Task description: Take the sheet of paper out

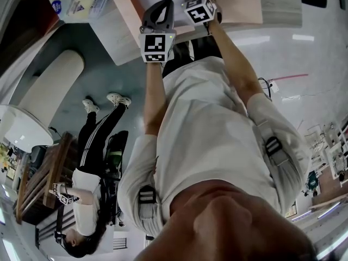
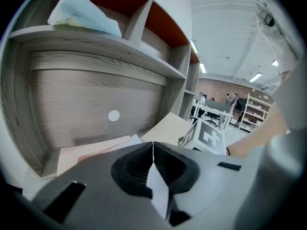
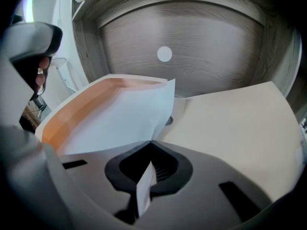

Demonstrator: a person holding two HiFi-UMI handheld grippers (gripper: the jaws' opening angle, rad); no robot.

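Quick notes from my remote seat. The two gripper views tell me way more than the head view does. In its own view the right gripper has its jaws pressed together on the lower corner of the sheet of paper, with a bit of white poking through behind the pads. The sheet is smooth, plain white, and sits partly inside an orange folder, whose inner face shows along its left edge. To the right of it lies a flat matte beige card.

The left gripper is also closed, pinching a thin pale strip. I can't tell whether that strip belongs to the folder or the paper. This view alone shows the upper shelf with a crinkly light blue plastic bag, plus the open room beyond.

The head view only catches the tools from behind, up at the folder's edge.

Counts:
- Two grippers, each with one marker cube.
- One sheet, one folder, one beige card.
- One round white dot on the grey wood-grain back panel of the cubby.
- One other person, seen only in the head view.

The gripper pads are ribbed black rubber set in smooth grey shells.
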